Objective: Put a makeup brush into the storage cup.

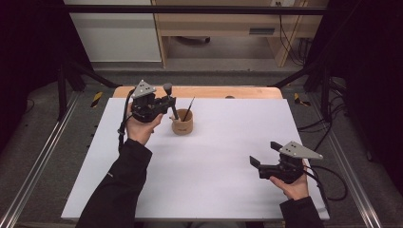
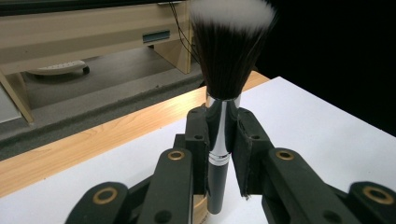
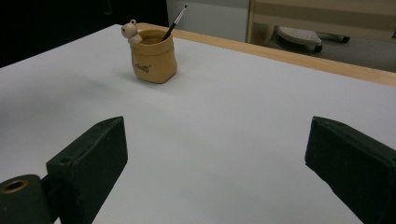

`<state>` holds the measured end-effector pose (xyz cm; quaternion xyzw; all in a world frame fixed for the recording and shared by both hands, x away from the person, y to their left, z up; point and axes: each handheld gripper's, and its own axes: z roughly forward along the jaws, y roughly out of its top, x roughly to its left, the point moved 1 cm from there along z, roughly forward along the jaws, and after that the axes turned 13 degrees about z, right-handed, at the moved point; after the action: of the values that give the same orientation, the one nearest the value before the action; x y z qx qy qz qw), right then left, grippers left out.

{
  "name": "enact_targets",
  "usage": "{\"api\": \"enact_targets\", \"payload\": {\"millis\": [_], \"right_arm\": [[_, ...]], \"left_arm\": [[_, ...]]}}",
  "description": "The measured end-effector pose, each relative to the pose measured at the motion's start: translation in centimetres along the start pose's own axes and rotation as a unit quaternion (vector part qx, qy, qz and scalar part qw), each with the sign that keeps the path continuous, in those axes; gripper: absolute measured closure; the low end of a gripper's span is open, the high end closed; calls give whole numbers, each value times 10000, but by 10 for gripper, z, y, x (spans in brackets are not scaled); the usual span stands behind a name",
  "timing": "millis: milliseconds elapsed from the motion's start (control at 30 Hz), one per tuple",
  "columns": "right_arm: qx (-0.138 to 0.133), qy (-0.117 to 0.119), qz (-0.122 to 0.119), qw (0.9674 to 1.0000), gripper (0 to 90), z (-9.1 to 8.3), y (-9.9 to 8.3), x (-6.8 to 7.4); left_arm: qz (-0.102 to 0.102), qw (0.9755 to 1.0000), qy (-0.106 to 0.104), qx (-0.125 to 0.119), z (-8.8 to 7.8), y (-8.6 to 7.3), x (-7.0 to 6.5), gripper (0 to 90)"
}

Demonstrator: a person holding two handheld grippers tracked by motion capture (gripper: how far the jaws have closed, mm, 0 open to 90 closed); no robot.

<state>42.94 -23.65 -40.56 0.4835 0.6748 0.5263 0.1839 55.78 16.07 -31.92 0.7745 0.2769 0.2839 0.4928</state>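
My left gripper [image 1: 169,104] is held above the far left of the white table top [image 1: 214,156], shut on a thick makeup brush [image 1: 171,102]. In the left gripper view its pads clamp the brush [image 2: 219,140] on the chrome ferrule, with the dark, white-tipped bristles pointing up. The black handle's lower end hangs at the left rim of a small tan cup [image 1: 182,123]; contact cannot be told. A thin brush [image 1: 188,109] leans in that cup [image 3: 153,56]. My right gripper [image 1: 264,153] rests low at the near right, open, with nothing between its jaws [image 3: 215,140].
A little bear figure [image 3: 130,30] sits on the cup's rim. A strip of bare wood [image 1: 209,91] runs along the table's far edge. Beyond it are a floor and light wooden furniture [image 1: 223,28]. Cables trail from both grippers.
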Motion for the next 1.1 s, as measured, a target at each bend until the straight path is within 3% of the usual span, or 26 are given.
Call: {"api": "enact_targets", "payload": {"millis": [1100], "right_arm": [[-12, 18, -18, 10000, 58, 0, 0, 0]], "left_arm": [[103, 9997, 139, 187, 46, -3, 4, 770]]}}
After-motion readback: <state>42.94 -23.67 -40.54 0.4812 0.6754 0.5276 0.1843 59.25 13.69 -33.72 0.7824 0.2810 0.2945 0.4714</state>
